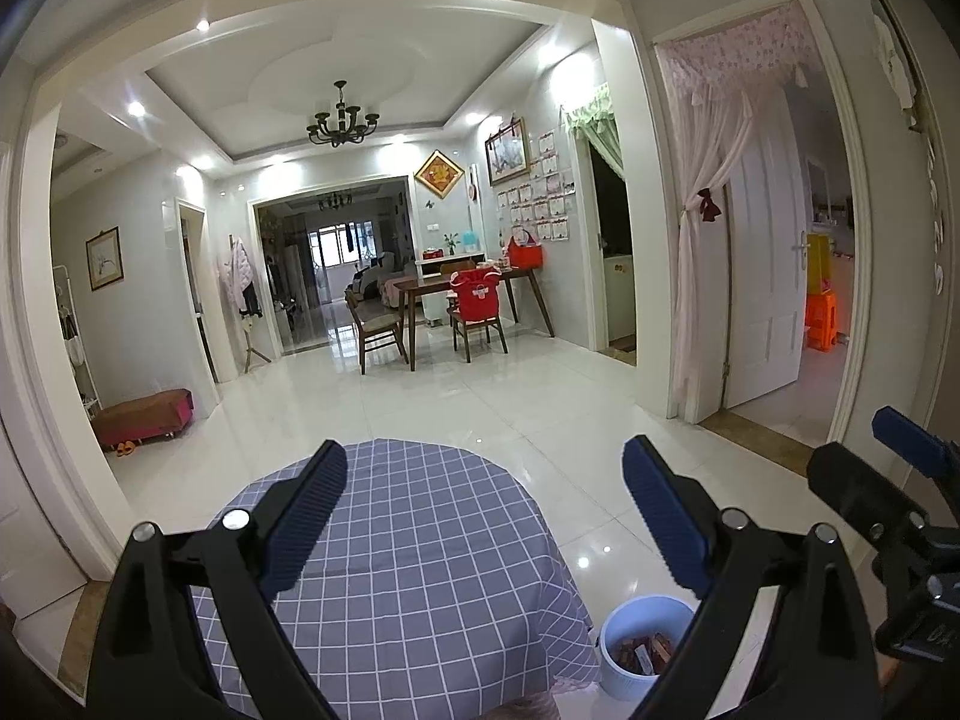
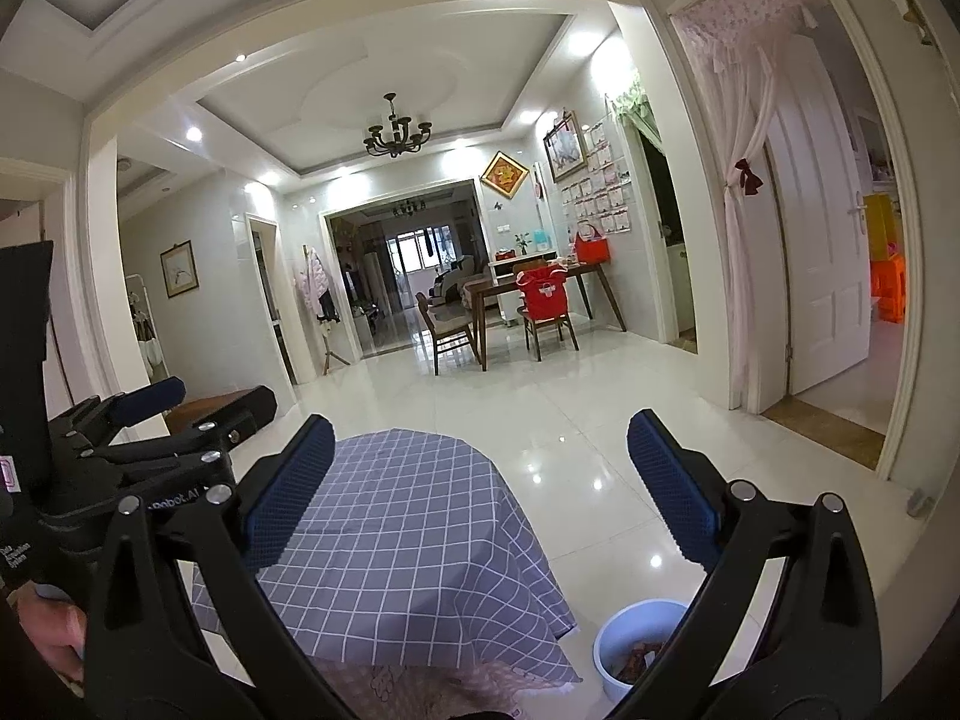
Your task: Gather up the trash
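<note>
The left gripper (image 1: 483, 516) hovered above the desk (image 1: 420, 540), its blue-padded fingers (image 1: 306, 516) spread wide with nothing between them. The right gripper (image 2: 480, 492) hung alongside in the same way, fingers (image 2: 672, 486) wide apart and empty. Both were raised and pointed out across the room rather than down at any object, which read as a resting or surveying pose, not a reach.

The desk was covered by a grey-blue checked tablecloth (image 2: 414, 540), and no litter showed on the part of it in view. The trash that could be seen lay in a white bin (image 1: 645, 618) standing on the tiled floor (image 1: 510, 396) just beside the desk's right edge; brownish-red wrappers (image 1: 645, 651) sat at its bottom. The bin (image 2: 636, 624) was likely set there so that scraps could be dropped straight off the desk with a short move.

Judging from this, the collecting looked either finished or paused.
</note>
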